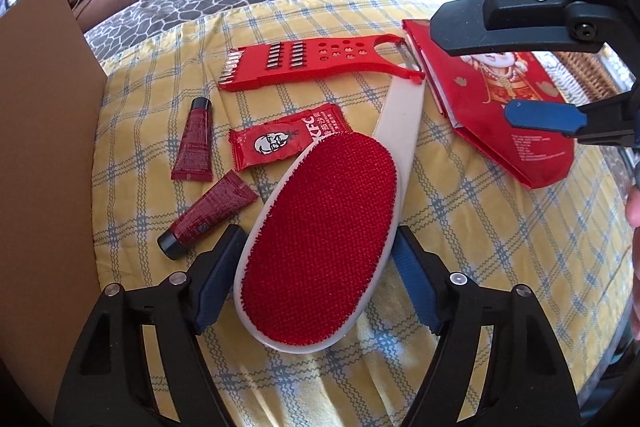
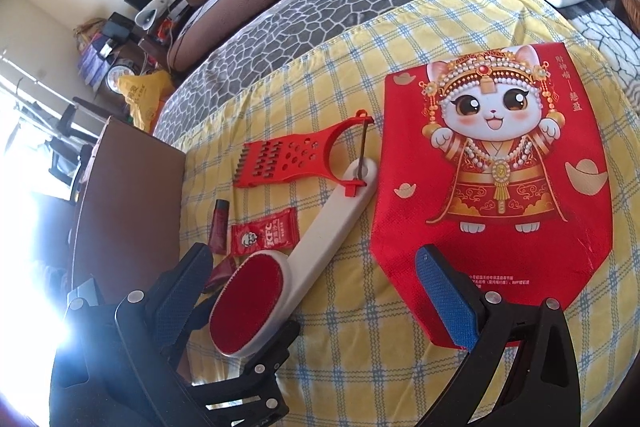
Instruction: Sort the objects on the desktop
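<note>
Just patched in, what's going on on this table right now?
A person is sorting red items on a yellow plaid cloth. The left hand-held gripper straddles the head of the lint brush, fingers either side; whether they press on it isn't clear. The right hand-held gripper hangs open, one finger above the red cat bag, holding nothing. Lying loose are the grater, KFC sachet and two tubes. A cardboard box stands at the left.
</note>
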